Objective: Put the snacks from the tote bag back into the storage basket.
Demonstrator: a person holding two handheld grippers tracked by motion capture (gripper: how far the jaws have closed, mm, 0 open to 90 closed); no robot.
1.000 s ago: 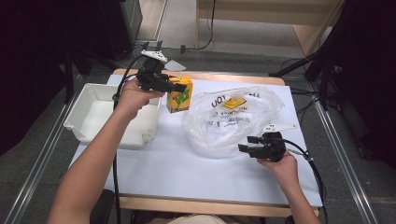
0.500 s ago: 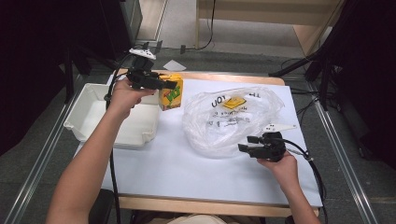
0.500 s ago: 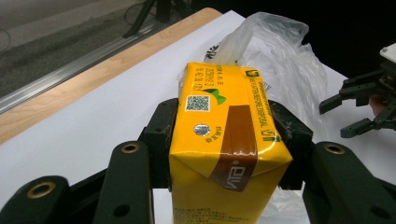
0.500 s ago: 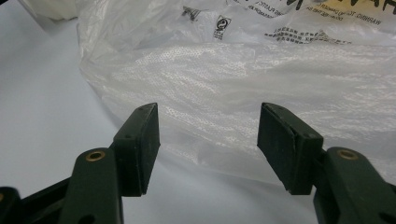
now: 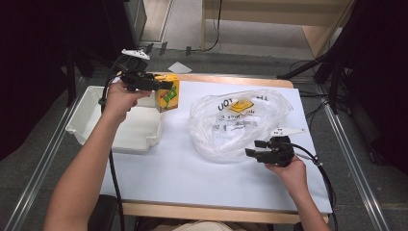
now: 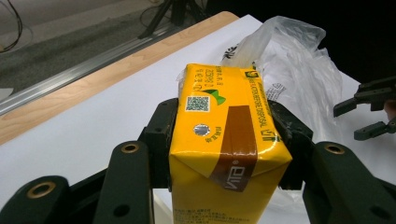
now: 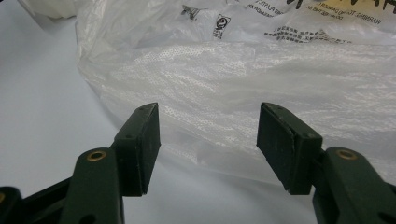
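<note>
1. Yellow cardboard made up the small rectangular drink carton (image 6: 224, 154), which sat clamped between the two black jaws of the left gripper (image 5: 159, 86); both pads pressed against its sides in the left gripper view.
2. Seen from the high view, the carton (image 5: 168, 94) was held near the far left part of the white sheet-covered surface (image 5: 192, 178), just beside the far right corner of the shallow white plastic tray (image 5: 96, 122). Whether its base touched the sheet I could not tell.
3. A brown band ran over the carton's top, with a small round foil straw seal and a printed code square next to it.
4. The crumpled clear plastic bag with black lettering and a yellow label (image 5: 238, 122) lay on the surface to the right of the carton, apart from it.
5. The right gripper (image 5: 257, 149) was at the near right edge of the bag, its jaws standing wide with nothing between the pads.
6. In the right gripper view those wide jaws pointed at the bag's (image 7: 261, 70) wrinkled film, which lay just beyond the tips; contact could not be told.
7. The left gripper view also caught the right gripper (image 6: 359, 119) at its right edge, past the bag (image 6: 299, 74), jaws apart.
8. Pale wood showed along the surface's far edge (image 5: 231, 78), beyond the white sheet.
</note>
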